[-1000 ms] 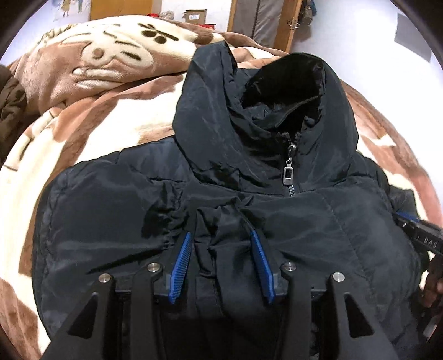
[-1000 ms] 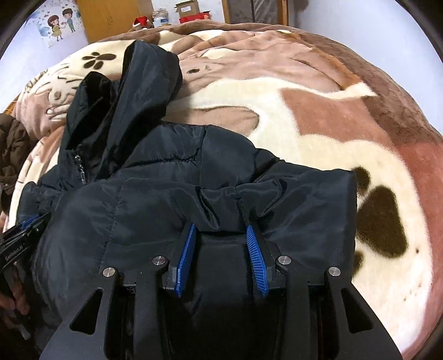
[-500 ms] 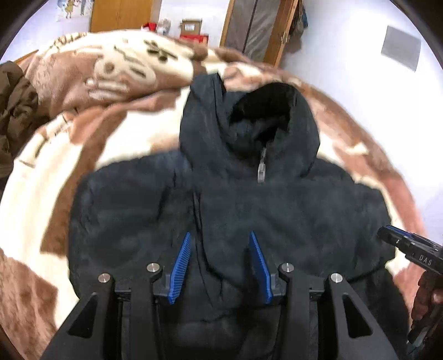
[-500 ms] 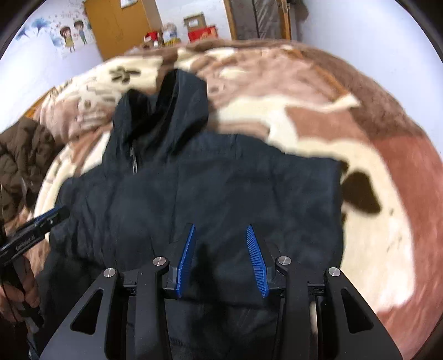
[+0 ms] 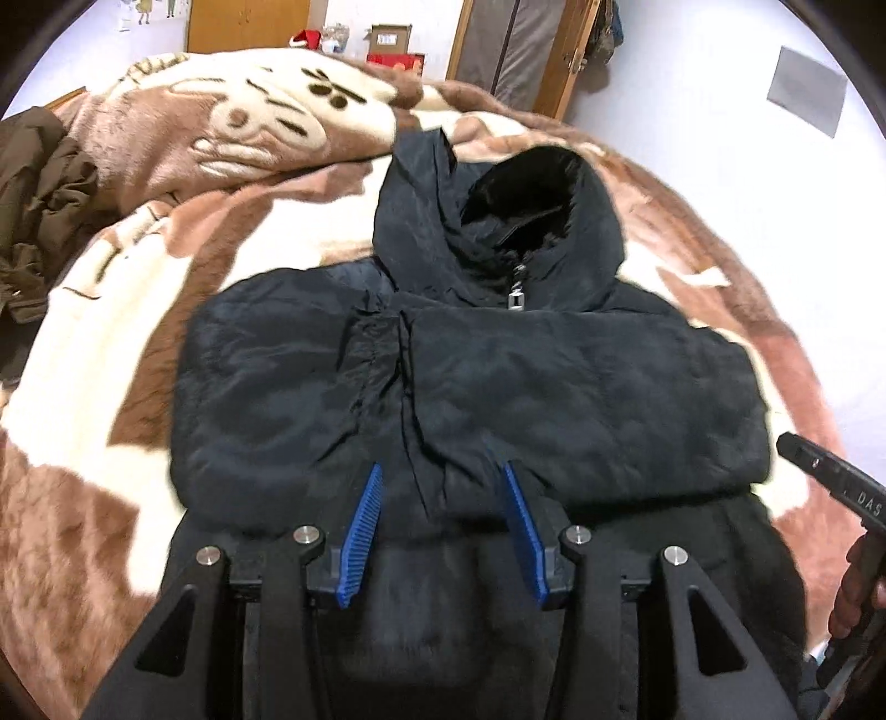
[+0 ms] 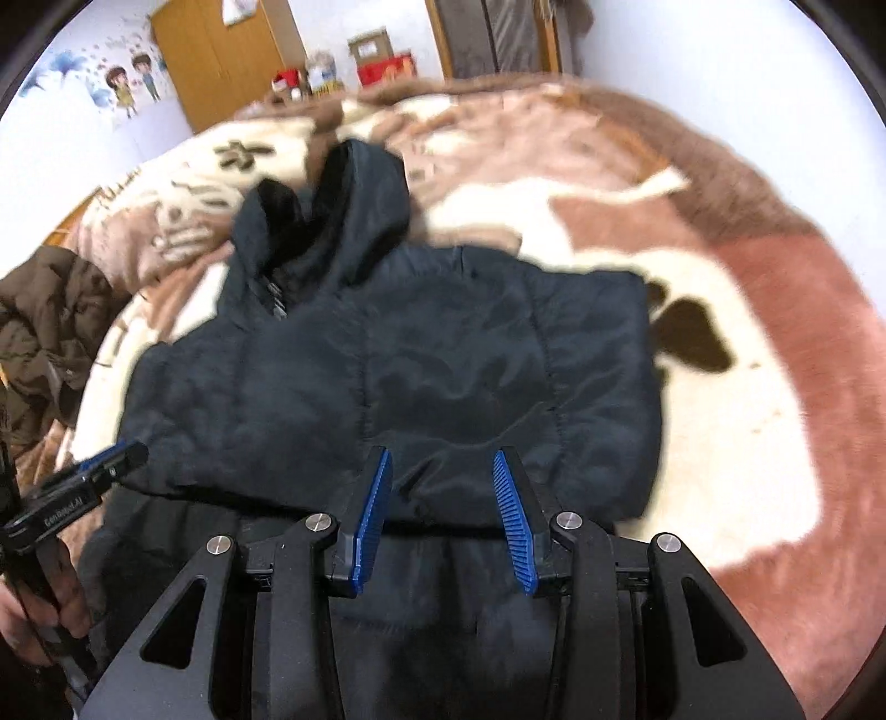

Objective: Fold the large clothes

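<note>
1. A black padded hooded jacket [image 5: 470, 387] lies face up on a bed covered by a plush brown-and-cream blanket with paw prints [image 5: 111, 343]. Its hood points toward the far end of the bed and its sleeves are folded in across the chest.
2. The left gripper [image 5: 443, 531], black with blue ribbed pads, hangs over the jacket's lower front. Its jaws stand apart and grip nothing; the fabric lies below them, untouched.
3. The right gripper [image 6: 443, 520] hangs over the jacket's other side, likewise parted and empty, with cloth only behind the gap.
4. Left of the jacket, bare blanket runs wide to the bed's edge, where a crumpled brown coat [image 5: 39, 205] sits well apart from it.
5. Right of the jacket, a narrower band of blanket [image 6: 747, 387] shows before the bed's rim and a white wall.
6. Beyond the hood, blanket continues to the far edge, with a wooden wardrobe [image 6: 221, 55] and cardboard boxes [image 5: 387, 39] behind.
7. The jacket's hem is hidden under the grippers' frames, so I cannot tell where it ends.
</note>
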A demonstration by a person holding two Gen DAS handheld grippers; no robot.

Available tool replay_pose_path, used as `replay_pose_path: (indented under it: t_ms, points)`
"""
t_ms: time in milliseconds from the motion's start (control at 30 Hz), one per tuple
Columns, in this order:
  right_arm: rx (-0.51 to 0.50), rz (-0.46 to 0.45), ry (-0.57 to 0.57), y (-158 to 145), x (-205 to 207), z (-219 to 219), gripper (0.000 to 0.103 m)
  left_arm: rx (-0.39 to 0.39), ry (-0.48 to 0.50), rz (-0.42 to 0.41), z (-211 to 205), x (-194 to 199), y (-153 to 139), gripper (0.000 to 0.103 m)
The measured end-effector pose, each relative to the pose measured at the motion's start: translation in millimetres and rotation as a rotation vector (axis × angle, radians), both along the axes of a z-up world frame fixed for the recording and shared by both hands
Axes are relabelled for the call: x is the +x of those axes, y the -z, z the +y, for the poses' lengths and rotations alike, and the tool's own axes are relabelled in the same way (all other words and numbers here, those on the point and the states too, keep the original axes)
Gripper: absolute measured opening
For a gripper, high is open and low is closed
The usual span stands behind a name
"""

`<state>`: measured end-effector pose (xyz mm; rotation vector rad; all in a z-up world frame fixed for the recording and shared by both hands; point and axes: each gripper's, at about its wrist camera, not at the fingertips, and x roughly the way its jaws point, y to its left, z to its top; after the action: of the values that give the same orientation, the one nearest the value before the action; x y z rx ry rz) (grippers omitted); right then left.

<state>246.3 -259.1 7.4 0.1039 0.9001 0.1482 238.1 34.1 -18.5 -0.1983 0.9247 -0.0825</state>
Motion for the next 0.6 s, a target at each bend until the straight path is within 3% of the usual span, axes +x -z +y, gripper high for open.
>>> replay_pose_path:
  t_ms: [367, 600]
  points:
    - [0.000, -0.220, 0.050, -95, -118, 12, 0.039, -0.027, 0.003, -0.137, 12, -115, -75, 0.047]
    - [0.014, -0.245, 0.014, -100, -161, 38, 0.039, -0.025, -0.005, -0.169, 18, -167, -91, 0.047]
